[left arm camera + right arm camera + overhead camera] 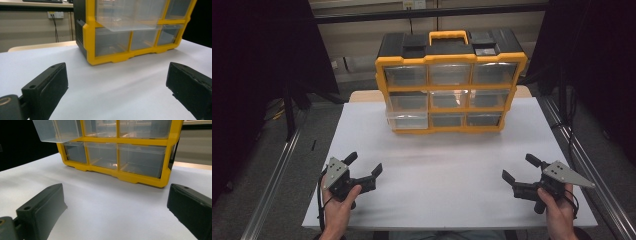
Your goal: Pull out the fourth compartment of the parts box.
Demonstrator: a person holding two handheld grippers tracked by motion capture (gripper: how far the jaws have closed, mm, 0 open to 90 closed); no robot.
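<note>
Resting low over the near edge of the table [442, 190], the left hand-held gripper [364, 167] sits with its jaws spread wide apart and nothing between them, its grey plate tilted up toward the camera. Over on the other side, the right hand-held gripper [518, 169] mirrors it: jaws released, gap bare, a hand wrapped around the grip from below. Both point inward and forward across the white surface.

Out ahead, well apart from both, stands the yellow-and-black drawer cabinet [451, 82] at the far middle of the table, carry handle [448, 36] up top, three rows of three clear drawers facing the person. Looking along the left hand-held gripper, the cabinet's near corner looms up, and one clear drawer [125, 18] in the middle row juts forward out of the frame, overhanging the bottom row. From the right hand-held gripper view that same drawer [56, 131] pokes out at the upper left, while the bottom-row drawers sit flush in their yellow frame. In the high view the pulled-out drawer [408, 119] shows at the cabinet's left side, low down.
</note>
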